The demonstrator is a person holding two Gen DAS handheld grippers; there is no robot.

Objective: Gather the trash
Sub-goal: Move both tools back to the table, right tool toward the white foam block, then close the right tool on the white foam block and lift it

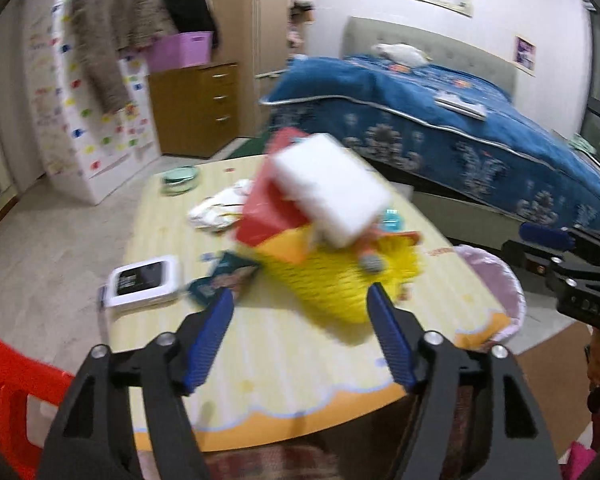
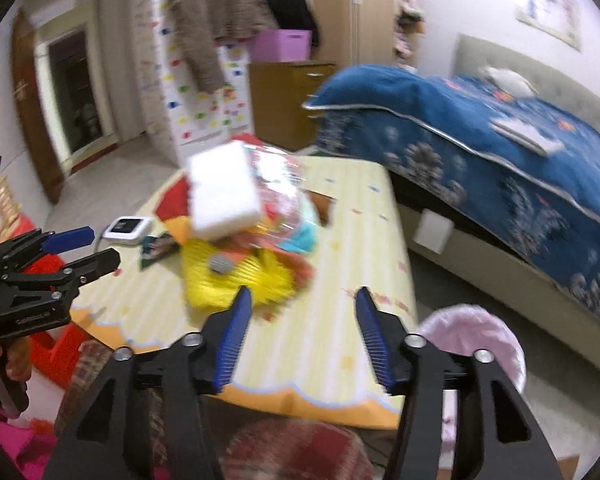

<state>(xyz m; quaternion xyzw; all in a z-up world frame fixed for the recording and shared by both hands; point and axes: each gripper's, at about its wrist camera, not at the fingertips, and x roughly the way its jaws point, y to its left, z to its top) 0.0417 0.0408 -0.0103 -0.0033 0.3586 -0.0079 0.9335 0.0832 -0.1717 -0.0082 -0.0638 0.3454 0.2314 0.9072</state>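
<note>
A heap of trash sits on the yellow-striped table (image 1: 284, 368): a yellow bag (image 1: 324, 284), a red and orange wrapper (image 1: 268, 216) and a white foam block (image 1: 332, 188) on top. The heap also shows in the right wrist view, with the yellow bag (image 2: 236, 276) and the white block (image 2: 224, 196). My left gripper (image 1: 300, 300) is open and empty, just in front of the yellow bag. My right gripper (image 2: 300, 300) is open and empty, near the bag's right edge. Crumpled white paper (image 1: 216, 208) lies behind the heap.
A white device (image 1: 144, 280), a small printed packet (image 1: 220, 280) and a green glass dish (image 1: 180, 178) lie on the table. A pink-lined bin (image 2: 480, 340) stands at the table's right. A red chair (image 1: 8, 396) is at left, a blue-covered bed (image 1: 460, 120) at right.
</note>
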